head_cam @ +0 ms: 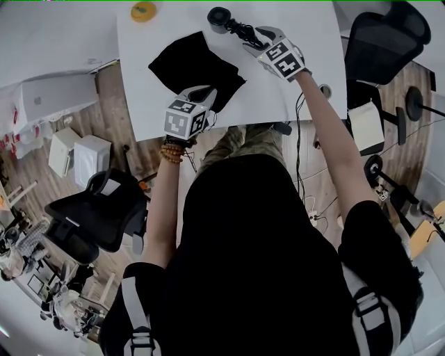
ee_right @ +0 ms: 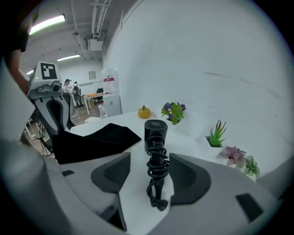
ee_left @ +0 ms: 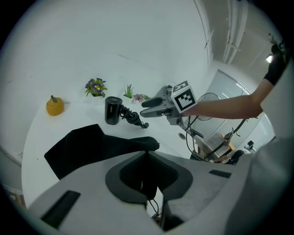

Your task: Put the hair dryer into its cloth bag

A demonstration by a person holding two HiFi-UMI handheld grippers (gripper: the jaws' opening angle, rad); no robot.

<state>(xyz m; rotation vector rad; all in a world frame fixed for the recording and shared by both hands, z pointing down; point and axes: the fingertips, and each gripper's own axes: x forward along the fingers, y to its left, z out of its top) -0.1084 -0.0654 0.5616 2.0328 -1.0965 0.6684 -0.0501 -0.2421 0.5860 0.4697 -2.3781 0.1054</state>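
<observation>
A black hair dryer [head_cam: 224,19] lies on the white table [head_cam: 306,94] with its cord wound round the handle. My right gripper [head_cam: 252,40] stands open with the handle [ee_right: 157,158] between its jaws; the pads do not touch it. The black cloth bag [head_cam: 195,66] lies flat to the dryer's left. My left gripper [head_cam: 203,94] is shut on the bag's near edge, and black cloth [ee_left: 146,158] shows pinched between its jaws. From the left gripper view the dryer [ee_left: 113,110] lies beyond the bag [ee_left: 87,144], with the right gripper [ee_left: 148,108] at its cord end.
An orange pumpkin ornament [head_cam: 144,11] sits at the table's far edge. Small potted plants [ee_right: 172,111] stand along the wall behind the dryer. Black office chairs [head_cam: 97,208] [head_cam: 386,35] stand on either side of the table, and cables hang off its right edge.
</observation>
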